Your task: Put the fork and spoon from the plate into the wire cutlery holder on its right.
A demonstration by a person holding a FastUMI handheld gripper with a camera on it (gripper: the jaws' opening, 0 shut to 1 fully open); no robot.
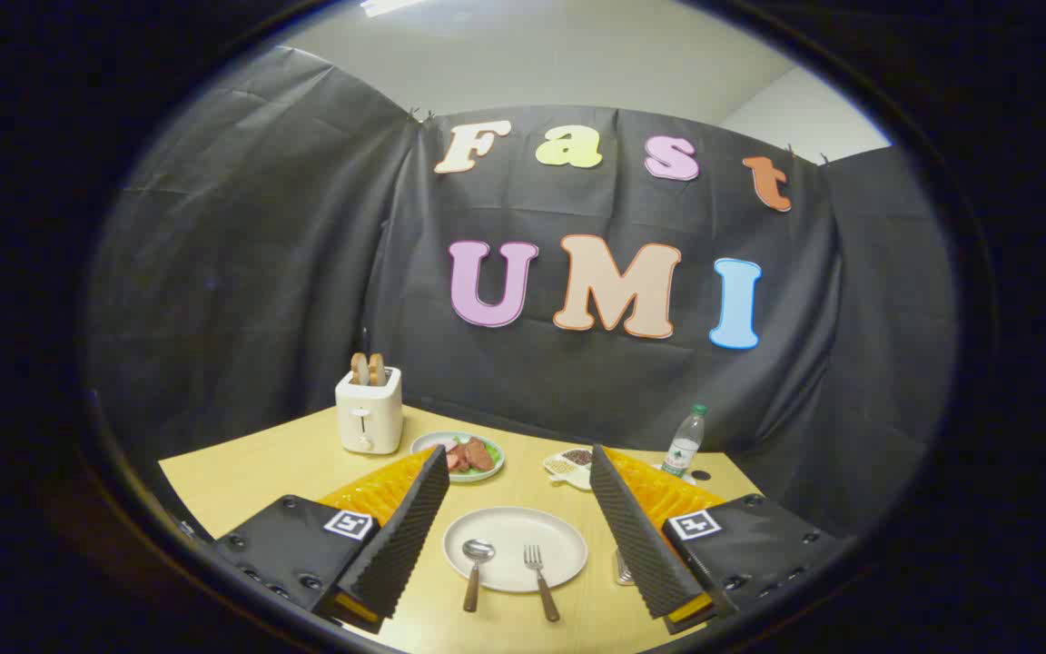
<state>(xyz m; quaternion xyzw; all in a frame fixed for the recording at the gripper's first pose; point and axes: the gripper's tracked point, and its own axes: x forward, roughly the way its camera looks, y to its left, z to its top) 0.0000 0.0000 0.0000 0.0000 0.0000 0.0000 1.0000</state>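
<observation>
The gripper (pixel 518 536) hangs above the near side of a wooden table (pixel 251 472), its two fingers spread wide apart and holding nothing. Between the fingers lies a white plate (pixel 516 536), untouched, with bare table showing on either side between its rim and each finger. On it rest a spoon (pixel 476 572) to the left and a fork (pixel 540 581) to the right, near each other but apart, both with wooden handles running over the plate's near rim toward the table's near edge. Just right of the plate, a bit of the wire cutlery holder (pixel 624 568) peeks out beside the right finger, mostly hidden behind it. Beyond the fingers sit a plate of food (pixel 459 454), a small divided dish (pixel 571 465), a white toaster (pixel 369 409) with bread in its slots near the left far edge, and a water bottle (pixel 685 442) at the far right, close to the booth's wall.
</observation>
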